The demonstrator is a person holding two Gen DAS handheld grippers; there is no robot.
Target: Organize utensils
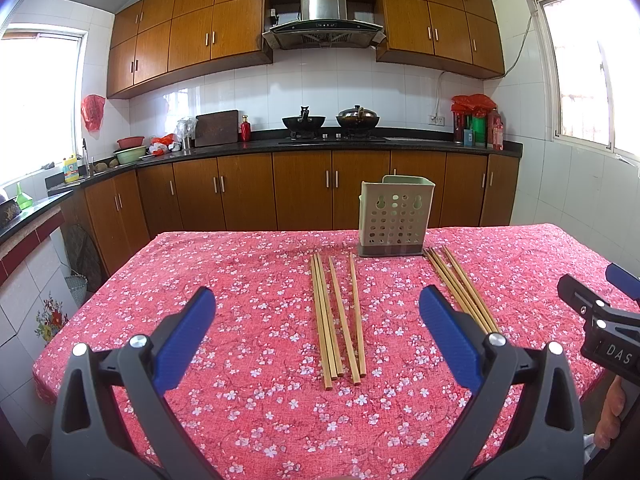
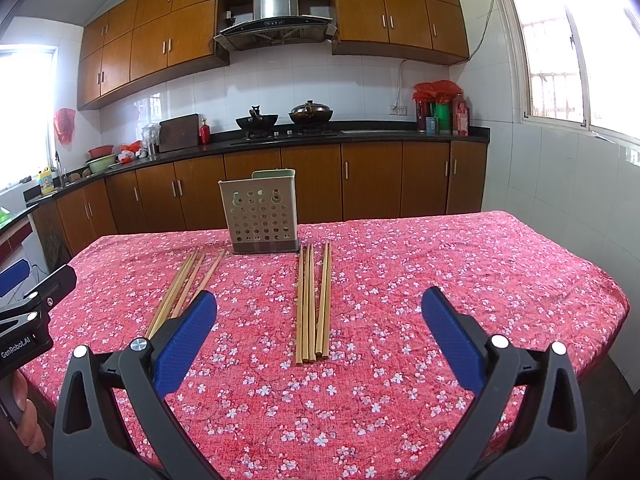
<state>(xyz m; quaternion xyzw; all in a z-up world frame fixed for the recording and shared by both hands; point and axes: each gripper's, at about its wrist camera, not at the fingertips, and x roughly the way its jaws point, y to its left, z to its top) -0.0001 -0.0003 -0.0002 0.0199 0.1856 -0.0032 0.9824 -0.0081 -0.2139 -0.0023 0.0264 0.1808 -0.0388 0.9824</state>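
Tablecloth (image 1: pixel 240 280): chopsticks (image 1: pixel 338 316) ahead of gaping hand-held gripper (image 1: pixel 318 320)

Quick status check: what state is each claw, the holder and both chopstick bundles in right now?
Left claw: open, holding nothing.
Right claw: open, holding nothing.
Holder: upright on the table, no chopsticks showing.
Left chopsticks: flat on the cloth, loosely spread.
Right chopsticks: flat, nearly parallel, beside the holder.

Bright daylight, blown-out windows (image 1: pixel 592 64), fisheye warp
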